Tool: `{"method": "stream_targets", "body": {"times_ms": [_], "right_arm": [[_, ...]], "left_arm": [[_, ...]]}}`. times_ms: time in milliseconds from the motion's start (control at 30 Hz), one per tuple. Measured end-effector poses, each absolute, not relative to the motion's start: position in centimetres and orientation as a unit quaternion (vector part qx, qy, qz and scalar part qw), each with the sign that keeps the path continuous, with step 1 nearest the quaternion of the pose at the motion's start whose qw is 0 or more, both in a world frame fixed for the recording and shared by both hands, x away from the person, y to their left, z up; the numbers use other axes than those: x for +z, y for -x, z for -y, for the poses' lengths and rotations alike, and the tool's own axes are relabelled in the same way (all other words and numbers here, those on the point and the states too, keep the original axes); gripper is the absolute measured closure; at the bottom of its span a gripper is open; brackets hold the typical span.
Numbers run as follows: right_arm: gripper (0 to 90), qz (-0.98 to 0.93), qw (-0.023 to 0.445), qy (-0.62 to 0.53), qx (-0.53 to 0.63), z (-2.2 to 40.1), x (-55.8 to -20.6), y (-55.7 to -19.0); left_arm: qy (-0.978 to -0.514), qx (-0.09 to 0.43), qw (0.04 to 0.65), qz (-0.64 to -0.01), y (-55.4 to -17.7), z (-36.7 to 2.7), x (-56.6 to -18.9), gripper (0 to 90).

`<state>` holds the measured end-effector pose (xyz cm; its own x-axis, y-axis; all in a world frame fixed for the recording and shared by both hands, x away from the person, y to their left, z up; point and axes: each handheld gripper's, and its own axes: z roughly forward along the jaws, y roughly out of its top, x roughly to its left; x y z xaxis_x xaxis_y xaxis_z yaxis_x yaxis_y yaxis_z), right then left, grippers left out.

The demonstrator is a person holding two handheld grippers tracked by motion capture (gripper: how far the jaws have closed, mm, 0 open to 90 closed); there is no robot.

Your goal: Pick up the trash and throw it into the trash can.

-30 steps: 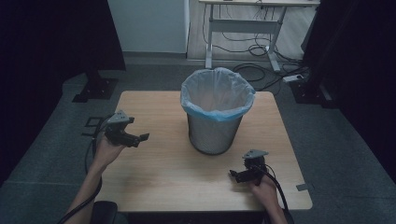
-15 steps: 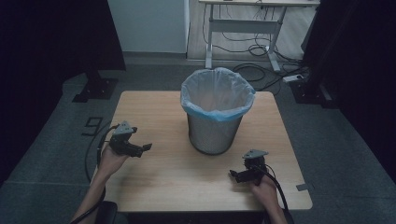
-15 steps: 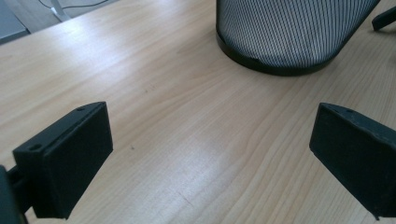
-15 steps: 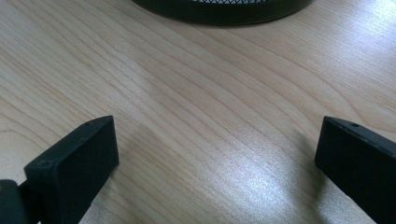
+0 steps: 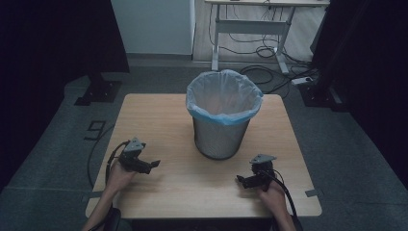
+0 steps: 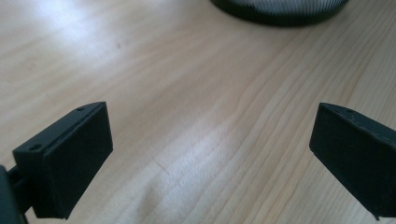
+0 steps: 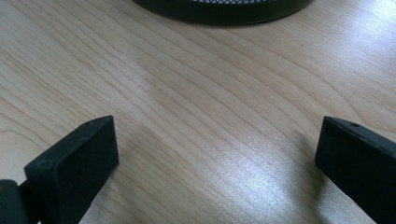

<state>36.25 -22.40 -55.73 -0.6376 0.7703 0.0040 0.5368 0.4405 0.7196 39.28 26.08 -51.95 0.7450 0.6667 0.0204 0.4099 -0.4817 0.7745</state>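
Since a second ago, left claw drawn back toward the tabletop's near edge, jaws wide and empty like the right claw, with the lined bin mid-tabletop ahead, roughly equidistant.

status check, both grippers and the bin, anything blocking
Left gripper open, empty, low over table. Right gripper open, empty. Lined wire bin upright, table centre. Nothing between grippers and bin.
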Motion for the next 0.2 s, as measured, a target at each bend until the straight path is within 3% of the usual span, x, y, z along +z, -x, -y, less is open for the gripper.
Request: {"method": "stream_targets", "body": {"times_ms": [200], "right_arm": [[0.0, -0.833, 0.165, -0.393, 0.354, 22.40, -55.73, -36.24]], "left_arm": [[-0.859, 0.165, 0.369, -0.314, -39.08, -25.59, -53.25, 0.0]]}}
